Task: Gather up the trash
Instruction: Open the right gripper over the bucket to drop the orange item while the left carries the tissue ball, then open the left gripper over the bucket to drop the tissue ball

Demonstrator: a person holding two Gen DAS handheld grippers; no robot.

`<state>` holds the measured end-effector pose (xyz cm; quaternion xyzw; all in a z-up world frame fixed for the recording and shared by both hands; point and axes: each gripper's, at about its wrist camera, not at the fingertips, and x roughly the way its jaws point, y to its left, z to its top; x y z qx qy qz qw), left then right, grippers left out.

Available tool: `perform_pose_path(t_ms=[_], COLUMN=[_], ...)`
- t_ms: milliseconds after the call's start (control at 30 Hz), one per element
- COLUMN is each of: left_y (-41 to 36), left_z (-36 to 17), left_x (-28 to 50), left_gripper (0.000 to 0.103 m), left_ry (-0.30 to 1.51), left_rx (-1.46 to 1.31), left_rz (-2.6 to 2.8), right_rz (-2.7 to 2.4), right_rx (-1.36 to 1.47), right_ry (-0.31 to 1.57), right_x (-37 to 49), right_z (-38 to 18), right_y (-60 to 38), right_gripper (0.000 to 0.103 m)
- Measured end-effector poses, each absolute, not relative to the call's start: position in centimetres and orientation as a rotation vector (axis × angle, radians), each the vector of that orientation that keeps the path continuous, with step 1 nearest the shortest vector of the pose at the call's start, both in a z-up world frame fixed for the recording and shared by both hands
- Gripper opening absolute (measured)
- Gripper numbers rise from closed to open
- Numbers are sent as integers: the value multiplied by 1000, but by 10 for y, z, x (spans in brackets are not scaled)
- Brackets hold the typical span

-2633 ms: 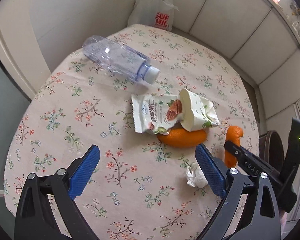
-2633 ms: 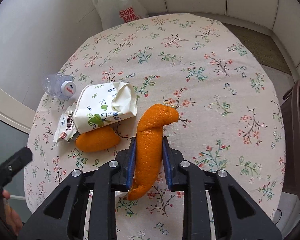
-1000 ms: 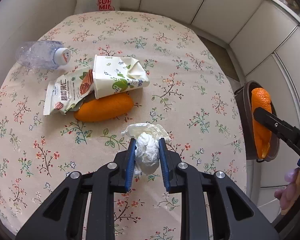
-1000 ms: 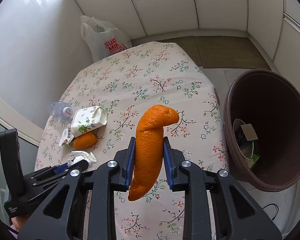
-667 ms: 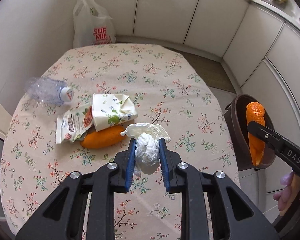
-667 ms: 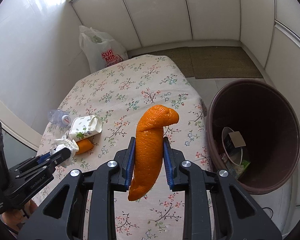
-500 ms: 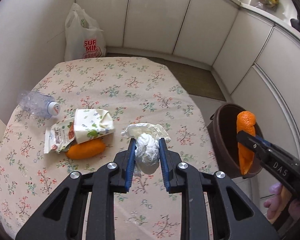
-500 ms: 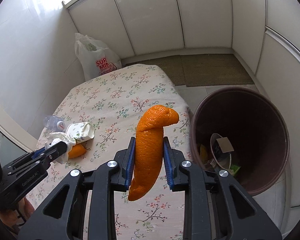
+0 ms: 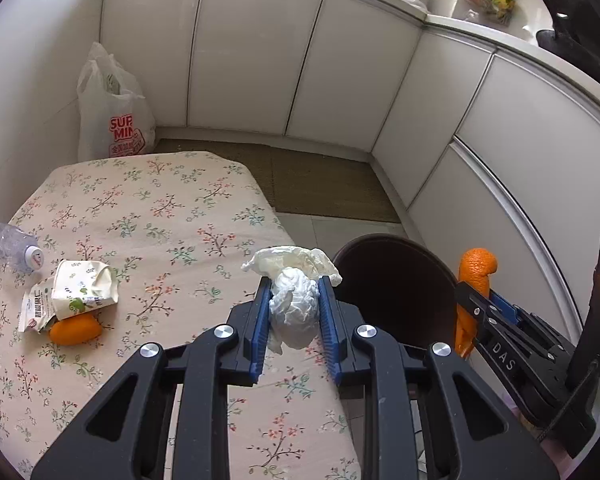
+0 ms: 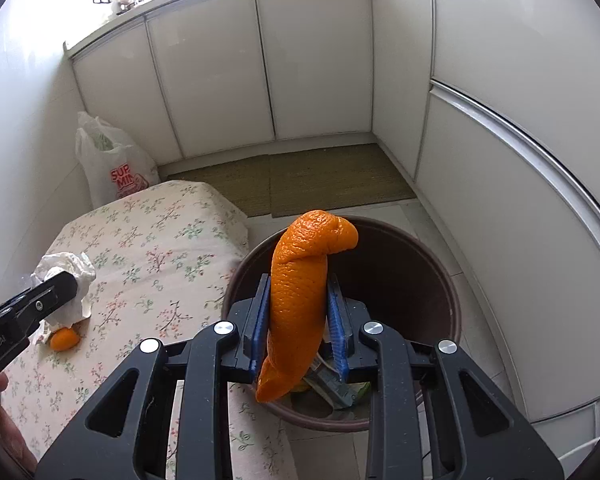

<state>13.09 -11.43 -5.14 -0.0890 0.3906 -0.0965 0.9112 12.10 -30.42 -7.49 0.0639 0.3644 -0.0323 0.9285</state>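
Both grippers lifted off table [image 9: 148, 208], now toward brown bin [image 10: 440, 280]. Left gripper [image 9: 295, 308] clamps one crumpled tissue [image 9: 294, 304]; right gripper [image 10: 299, 320] clamps one orange peel [image 10: 300, 292] above bin.

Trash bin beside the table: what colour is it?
Dark brown bin, seen best from the right wrist camera.

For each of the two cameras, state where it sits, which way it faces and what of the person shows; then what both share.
Left wrist: on the left gripper, angled down over the floral table; it holds a crumpled tissue.
Right wrist: on the right gripper, aimed down at the brown bin, clamping orange peel; a hand shows.
Shared: table, bin, plastic bag, each other's gripper.
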Motion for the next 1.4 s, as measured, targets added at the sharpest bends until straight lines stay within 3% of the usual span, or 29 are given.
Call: perform_pose_path(t_ms=[167,233,300,433,633,1067,1167,1233,1400], left_y=[-141,-150,-160,-180,-209,-258,-264,-266,-264], left_z=[-47,-46,-44,-41,-37,-29,-27,-26,-28], left_x=[134,136,138,143,145,153,155,157,160], left_gripper=[24,24,24,25,26,28,39,54,63], left_ry=[771,761,754,750,746,726,714,712,714], left_rx=[-162,-156,-153,-146,-123,-50,-37,-32,-16], left_rz=[-222,-232,-241,-261,-300,-364,-364,-363,-343], right_rz=[-145,-172,-191,-249,-365,-484,-487,-489,-489], right_rx=[119,120,137,165,258,321,314,313,326], right_ry=[711,710,699,662,638,631,630,628,628], right_x=[127,130,131,126,108,83,83,81,79], right_z=[-76,-80,-80,-75,-70,-69,-68,-68,-67], right_y=[-326,-333,-341,-358,-398,-439,-439,-440,-442], right_gripper=[26,31,59,70,94,96,96,96,96])
